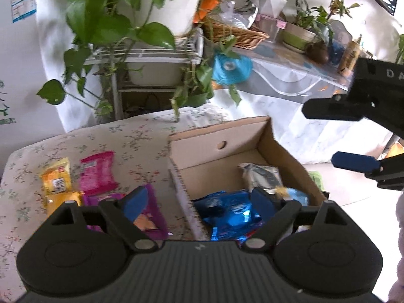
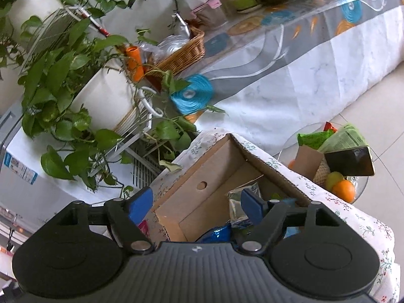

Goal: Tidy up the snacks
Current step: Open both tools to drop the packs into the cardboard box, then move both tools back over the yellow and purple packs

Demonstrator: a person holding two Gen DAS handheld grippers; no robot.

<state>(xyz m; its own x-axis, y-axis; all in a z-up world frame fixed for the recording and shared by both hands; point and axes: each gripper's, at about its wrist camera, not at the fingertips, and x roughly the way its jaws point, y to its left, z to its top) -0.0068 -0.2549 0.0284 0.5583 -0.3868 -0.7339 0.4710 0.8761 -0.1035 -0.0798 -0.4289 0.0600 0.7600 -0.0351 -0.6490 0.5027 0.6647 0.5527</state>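
An open cardboard box (image 1: 219,149) stands on a table with a floral cloth (image 1: 126,136). Inside lie a silver packet (image 1: 261,176), a blue foil packet (image 1: 227,212) and a light-blue packet (image 1: 295,195). Left of the box on the cloth are an orange packet (image 1: 56,178), a pink packet (image 1: 98,173) and a purple packet (image 1: 151,214). My left gripper (image 1: 199,202) is open, straddling the box's left wall, nothing pinched. My right gripper (image 2: 195,204) hangs open over the box (image 2: 202,202), above the silver packet (image 2: 240,197) and the blue foil packet (image 2: 217,233). It also shows at the right edge (image 1: 338,136).
Leafy potted plants (image 1: 131,12) on a white wire rack (image 1: 151,55) crowd behind the table. A long table with a patterned cloth (image 2: 290,58) holds a wicker basket (image 2: 184,53). A low glass table (image 2: 298,136) with fruit and a phone stands on the tiled floor to the right.
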